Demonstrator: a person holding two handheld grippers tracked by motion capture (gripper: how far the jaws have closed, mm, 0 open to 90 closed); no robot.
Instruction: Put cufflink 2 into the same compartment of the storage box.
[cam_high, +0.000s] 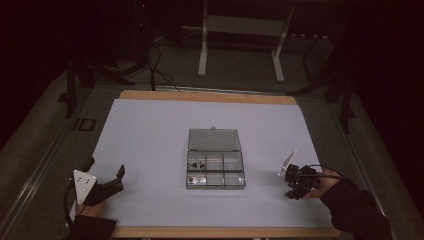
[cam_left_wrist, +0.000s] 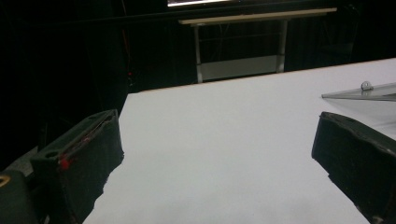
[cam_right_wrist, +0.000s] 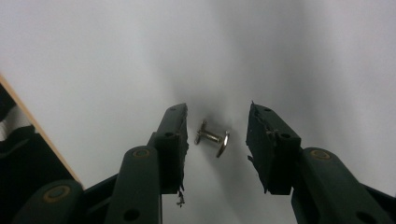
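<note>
Jaws of the right gripper (cam_right_wrist: 215, 135) are parted around an untouched stud (cam_right_wrist: 212, 138); the left gripper (cam_left_wrist: 215, 154) is spread wide, empty.

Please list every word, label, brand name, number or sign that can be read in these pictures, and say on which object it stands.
There is none to read: no letters or numbers appear on the clear compartment box, its open lid, the metal stud between the right gripper jaws, the left gripper or the white table cover.
</note>
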